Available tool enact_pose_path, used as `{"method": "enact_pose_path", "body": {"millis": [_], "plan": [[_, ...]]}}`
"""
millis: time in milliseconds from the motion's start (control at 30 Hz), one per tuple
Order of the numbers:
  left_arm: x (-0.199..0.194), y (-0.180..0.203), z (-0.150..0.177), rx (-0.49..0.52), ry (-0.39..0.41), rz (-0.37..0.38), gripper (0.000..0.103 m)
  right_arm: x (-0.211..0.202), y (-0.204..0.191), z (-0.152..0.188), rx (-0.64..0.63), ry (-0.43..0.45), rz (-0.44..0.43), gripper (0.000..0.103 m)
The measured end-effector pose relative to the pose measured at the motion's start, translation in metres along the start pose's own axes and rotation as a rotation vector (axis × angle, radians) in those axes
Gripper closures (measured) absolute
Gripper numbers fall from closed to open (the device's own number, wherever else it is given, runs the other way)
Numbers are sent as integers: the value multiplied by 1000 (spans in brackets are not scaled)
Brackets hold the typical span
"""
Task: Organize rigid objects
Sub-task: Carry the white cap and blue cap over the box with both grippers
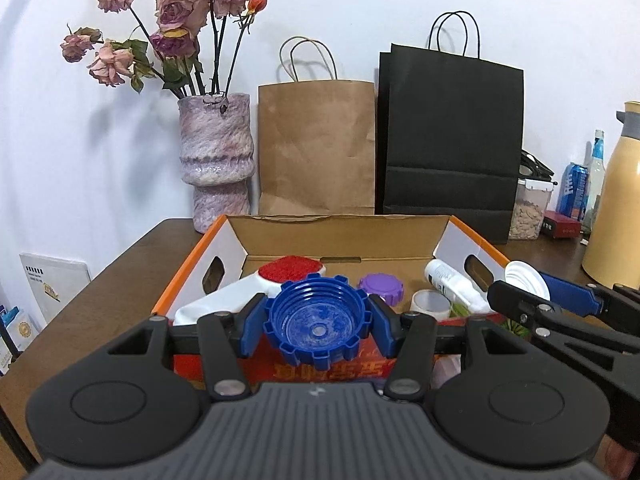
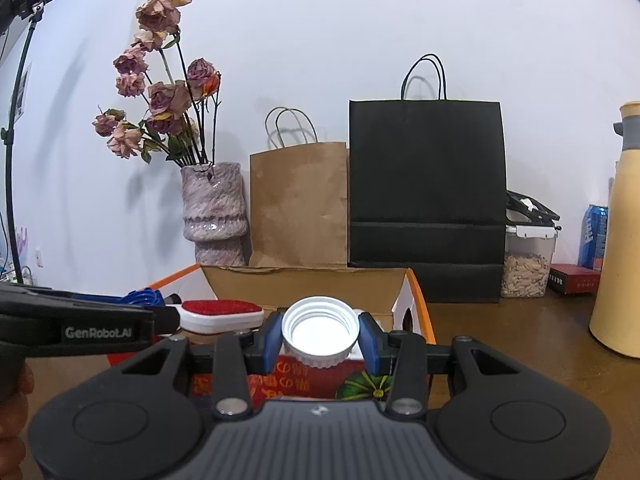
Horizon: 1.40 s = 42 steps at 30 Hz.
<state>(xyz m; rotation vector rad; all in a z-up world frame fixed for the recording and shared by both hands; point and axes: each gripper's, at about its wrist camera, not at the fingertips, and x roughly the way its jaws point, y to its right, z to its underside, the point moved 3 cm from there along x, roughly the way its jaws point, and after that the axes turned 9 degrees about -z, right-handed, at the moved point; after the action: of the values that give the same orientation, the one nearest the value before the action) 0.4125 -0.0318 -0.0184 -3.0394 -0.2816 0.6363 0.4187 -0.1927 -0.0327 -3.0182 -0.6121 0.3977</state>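
Left gripper (image 1: 318, 322) clamped on blue cap (image 1: 318, 316), right gripper (image 2: 320, 338) on white cap (image 2: 320, 330), box (image 1: 340, 240) at twelve o'clock.

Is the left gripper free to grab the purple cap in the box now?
Probably not: the left gripper is shut on the blue cap, which it must drop first. The purple cap lies uncovered just beyond.

From my left camera, the open box (image 1: 340, 236) sits on the tabletop (image 1: 120, 276). Behind it along the wall I see the vase (image 1: 216, 160) at left, then two paper bags (image 1: 316, 148) side by side, then a lidded container (image 1: 530, 212), a can (image 1: 574, 190) and a jug (image 1: 618, 200) at right. Inside the box lie a brush (image 1: 290, 270), a small jar (image 1: 380, 286) and a bottle (image 1: 452, 284).
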Motion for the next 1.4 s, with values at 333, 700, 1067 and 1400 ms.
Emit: {"method": "enact_pose_path", "body": {"millis": [333,700,1067,1400], "plan": [[24,4,-13,-19,-11,-13,48,21,6,-9,-1,17,13,64],[49,5,-26,-39,-10,-25,48,48,16,-15,-3,10,16,64],[74,7,-34,-31,-10,-36,48,79,20,-20,-17,-1,0,64],[96,10,-39,-11,-12,-43,48,98,24,-23,-36,-24,-36,64]]}}
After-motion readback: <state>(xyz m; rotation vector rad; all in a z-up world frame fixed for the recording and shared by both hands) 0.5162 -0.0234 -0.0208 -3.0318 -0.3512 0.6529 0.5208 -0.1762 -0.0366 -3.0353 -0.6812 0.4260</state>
